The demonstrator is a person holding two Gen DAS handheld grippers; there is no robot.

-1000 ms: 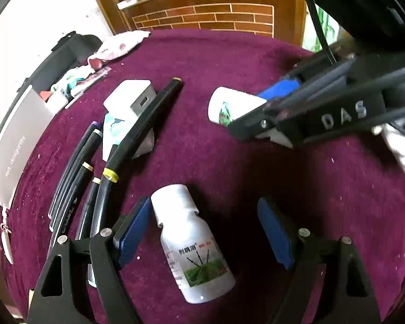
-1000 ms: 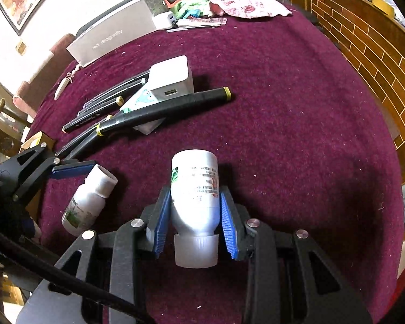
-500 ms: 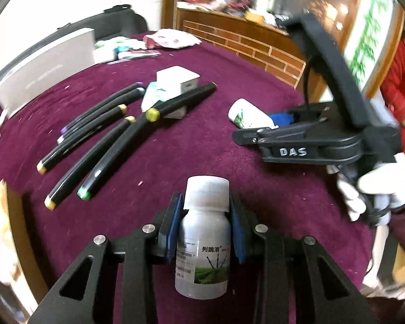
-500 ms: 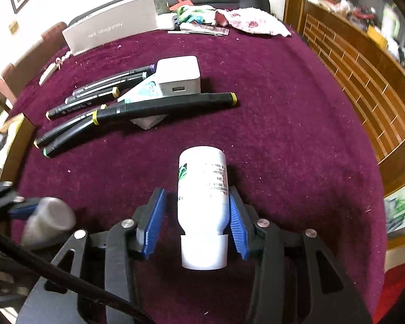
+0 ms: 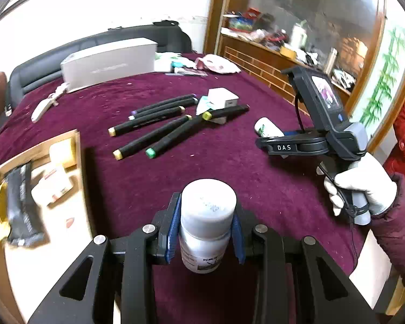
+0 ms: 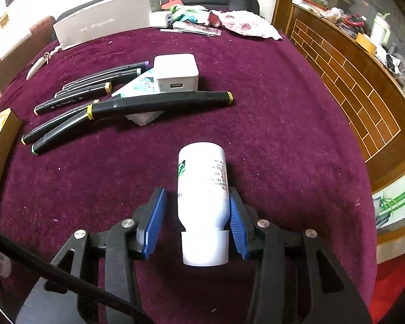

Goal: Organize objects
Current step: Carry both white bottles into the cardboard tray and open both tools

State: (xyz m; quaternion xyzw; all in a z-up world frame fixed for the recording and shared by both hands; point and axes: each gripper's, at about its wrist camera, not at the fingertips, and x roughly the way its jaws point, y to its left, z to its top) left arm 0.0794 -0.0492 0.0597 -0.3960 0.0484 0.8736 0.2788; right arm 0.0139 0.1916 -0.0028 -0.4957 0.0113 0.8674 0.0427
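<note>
two white bottles: the left gripper (image 5: pixel 205 232) is clamped on one bottle (image 5: pixel 206 224), held above the cloth; the right gripper (image 6: pixel 197 226) has jaws apart around the second bottle (image 6: pixel 202 194), lying on the purple cloth (image 6: pixel 283 135) near black markers (image 6: pixel 159 102).

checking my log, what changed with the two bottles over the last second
The left tongs shut on the upright bottle and lifted it off the cloth. The right tongs opened, letting go of the lying bottle, which rests on the maroon cloth. The markers and white charger stayed put.
</note>
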